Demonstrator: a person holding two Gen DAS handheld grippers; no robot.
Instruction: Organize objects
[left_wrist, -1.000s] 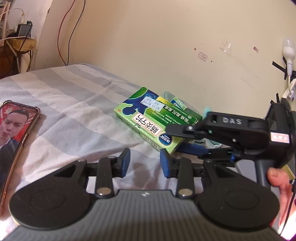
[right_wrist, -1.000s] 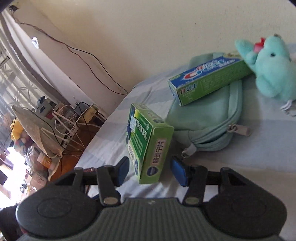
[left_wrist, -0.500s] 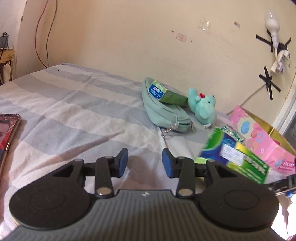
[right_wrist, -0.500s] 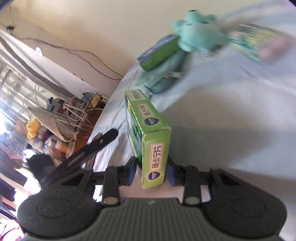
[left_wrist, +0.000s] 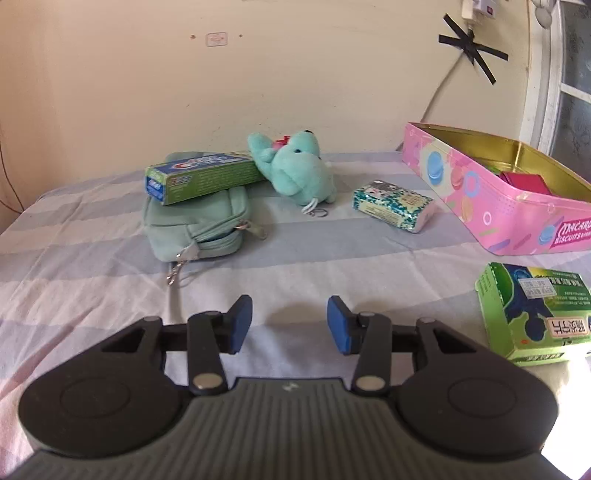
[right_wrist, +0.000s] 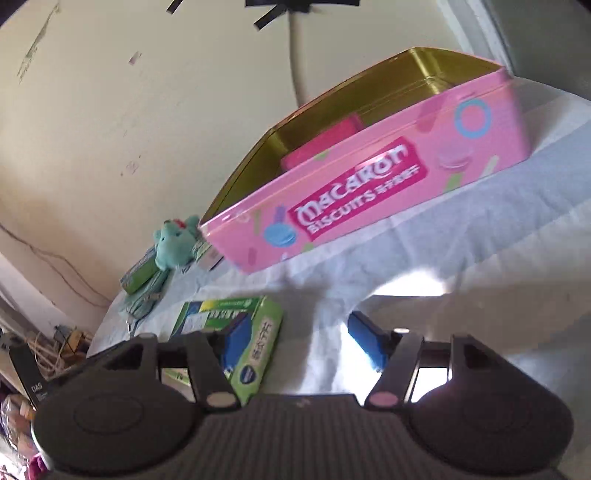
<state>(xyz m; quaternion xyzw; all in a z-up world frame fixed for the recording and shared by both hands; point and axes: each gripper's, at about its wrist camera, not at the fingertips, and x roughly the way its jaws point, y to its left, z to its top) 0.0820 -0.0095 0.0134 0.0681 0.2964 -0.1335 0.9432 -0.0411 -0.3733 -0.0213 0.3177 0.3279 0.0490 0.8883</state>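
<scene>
A green medicine box (left_wrist: 532, 314) lies flat on the striped bedsheet just in front of the open pink biscuit tin (left_wrist: 498, 206). In the right wrist view the green box (right_wrist: 218, 310) lies at the left finger of my right gripper (right_wrist: 301, 343). The jaws are opening: the right pad stands well clear of the box, and bare sheet shows between the box and that pad. My left gripper (left_wrist: 290, 325) hovers over bare sheet. Its jaws are opening too, with nothing between them.
A toothpaste box (left_wrist: 201, 177) rests on a teal pouch (left_wrist: 195, 225), beside a teal plush toy (left_wrist: 295, 170) and a tissue pack (left_wrist: 393, 205). The tin holds a pink item (right_wrist: 321, 144). The wall runs close behind, and a cluttered room drops off at the left.
My right gripper carried the green box from beside the pouch over to the pink tin and let it go. The left gripper swung right, away from the phone, and its jaws widened.
</scene>
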